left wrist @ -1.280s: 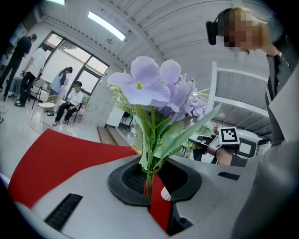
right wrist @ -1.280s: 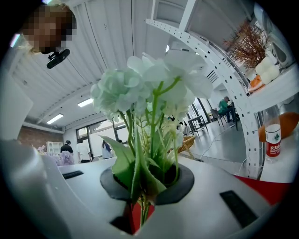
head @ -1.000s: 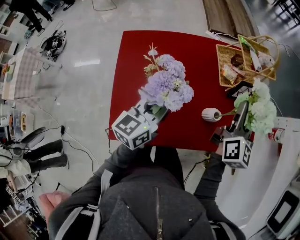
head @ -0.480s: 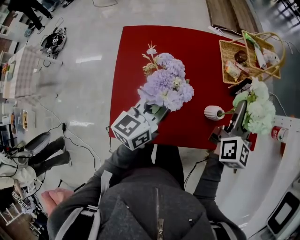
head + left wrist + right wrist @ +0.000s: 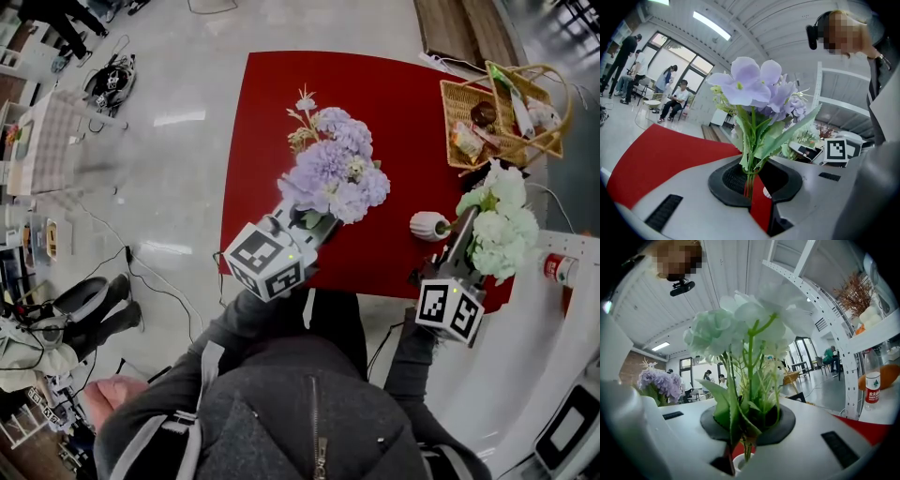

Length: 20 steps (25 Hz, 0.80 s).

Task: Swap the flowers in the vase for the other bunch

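The left gripper has its jaws closed to a narrow gap on the green stems of the purple flower bunch. It holds the bunch above the near part of the red table, with the blooms leaning away from the person. In the left gripper view the stems stand pinched between the dark pads, and a strip of red table shows through the slit beside them.

The right gripper is likewise clamped nearly closed on the stems of the white flower bunch, by the table's near right corner. The small ribbed white vase stands just left of that gripper's tip. In the right gripper view the vase's mouth shows right under the stem ends. Whether the stems are inside it cannot be told.

A wicker basket of small items sits at the far right corner, well apart from both bunches.
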Motion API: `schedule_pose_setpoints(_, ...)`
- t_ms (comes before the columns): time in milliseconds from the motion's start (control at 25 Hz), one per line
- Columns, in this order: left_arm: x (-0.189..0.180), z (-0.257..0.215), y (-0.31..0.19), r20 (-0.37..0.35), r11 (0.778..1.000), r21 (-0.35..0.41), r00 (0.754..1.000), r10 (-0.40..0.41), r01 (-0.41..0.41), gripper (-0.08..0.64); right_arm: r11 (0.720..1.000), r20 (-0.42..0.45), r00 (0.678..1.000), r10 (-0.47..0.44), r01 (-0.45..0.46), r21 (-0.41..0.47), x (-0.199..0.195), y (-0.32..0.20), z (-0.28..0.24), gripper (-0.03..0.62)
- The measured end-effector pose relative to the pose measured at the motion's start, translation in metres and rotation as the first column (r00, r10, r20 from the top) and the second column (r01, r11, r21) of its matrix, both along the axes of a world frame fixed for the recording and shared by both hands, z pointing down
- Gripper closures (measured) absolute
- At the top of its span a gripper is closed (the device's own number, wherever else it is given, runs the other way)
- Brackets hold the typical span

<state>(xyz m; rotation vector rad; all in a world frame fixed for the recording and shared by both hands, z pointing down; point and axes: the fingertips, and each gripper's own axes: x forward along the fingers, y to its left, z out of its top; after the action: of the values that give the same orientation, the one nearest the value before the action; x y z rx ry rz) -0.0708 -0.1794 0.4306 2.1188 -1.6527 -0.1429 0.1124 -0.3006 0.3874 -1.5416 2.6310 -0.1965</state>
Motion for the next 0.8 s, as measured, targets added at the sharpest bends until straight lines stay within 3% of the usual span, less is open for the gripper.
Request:
schedule_pose_setpoints(200,0.001,0.0,0.002,0.001,1.0,-0.001,1.0,0.005,-0.005,0.499,0.996,-0.057,0.998,-0.016,0.02,0.081,-0.012,0.016,0.003,0.532)
schedule_pose_setpoints(800,0.002,0.0,0.003,-0.006,1.0,-0.01,1.0,0.011,-0.011,0.499,0.985,-0.181,0.983,0.009,0.023,0.172,-0.025,0.022,0.024,0.532)
